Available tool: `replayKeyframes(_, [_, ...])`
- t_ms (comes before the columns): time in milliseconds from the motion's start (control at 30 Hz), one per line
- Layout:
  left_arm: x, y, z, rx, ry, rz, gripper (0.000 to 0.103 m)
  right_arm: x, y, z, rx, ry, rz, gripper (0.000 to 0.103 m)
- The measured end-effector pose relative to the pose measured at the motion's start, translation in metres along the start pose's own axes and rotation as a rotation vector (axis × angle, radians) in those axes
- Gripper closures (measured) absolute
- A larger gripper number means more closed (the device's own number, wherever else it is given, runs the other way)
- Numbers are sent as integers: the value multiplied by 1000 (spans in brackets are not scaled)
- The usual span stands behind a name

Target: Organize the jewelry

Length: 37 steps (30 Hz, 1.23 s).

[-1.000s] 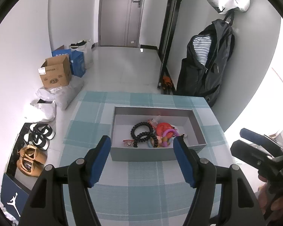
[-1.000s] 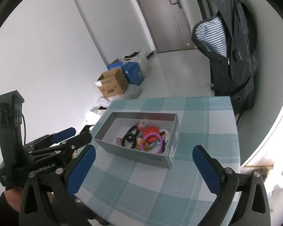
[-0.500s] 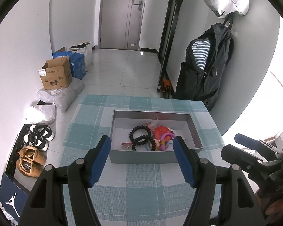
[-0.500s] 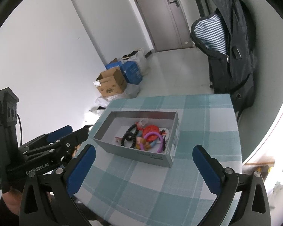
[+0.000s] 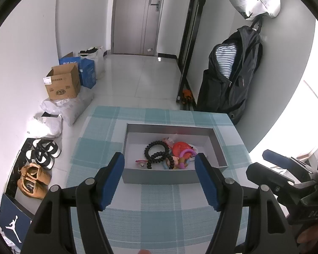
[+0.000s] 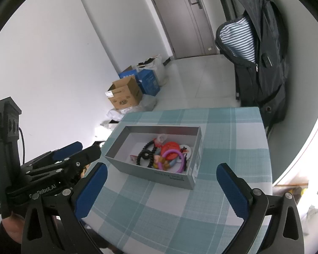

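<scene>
Your one grey box sits frame centre, long axis left-right | one black bead bracelet inside | your left gripper and right gripper: both spread wide, empty

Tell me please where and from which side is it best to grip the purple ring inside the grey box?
Probably from above, at the raised arc of the purple ring. It leans on the other pieces near the right end of the grey box, and the walls block a sideways approach. Put one finger inside the loop and one outside. The open right gripper seems nearer to that end.
</scene>
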<state>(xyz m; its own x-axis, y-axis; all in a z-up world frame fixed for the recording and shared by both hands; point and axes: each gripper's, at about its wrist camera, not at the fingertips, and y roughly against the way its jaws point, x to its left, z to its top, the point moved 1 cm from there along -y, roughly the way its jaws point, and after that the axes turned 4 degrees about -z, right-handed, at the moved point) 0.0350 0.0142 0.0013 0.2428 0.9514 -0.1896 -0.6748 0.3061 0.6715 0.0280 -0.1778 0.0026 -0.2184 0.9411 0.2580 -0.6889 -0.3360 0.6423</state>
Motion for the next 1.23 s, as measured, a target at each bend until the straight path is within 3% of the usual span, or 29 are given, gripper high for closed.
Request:
replayKeyframes(1067, [-11, -6, -3, 3, -14, 3, 39, 2, -2, 1, 7, 5, -6, 0])
replayKeyframes(1233, [-11, -4, -3, -33, -19, 22, 39, 0, -4, 0, 13, 0, -8, 0])
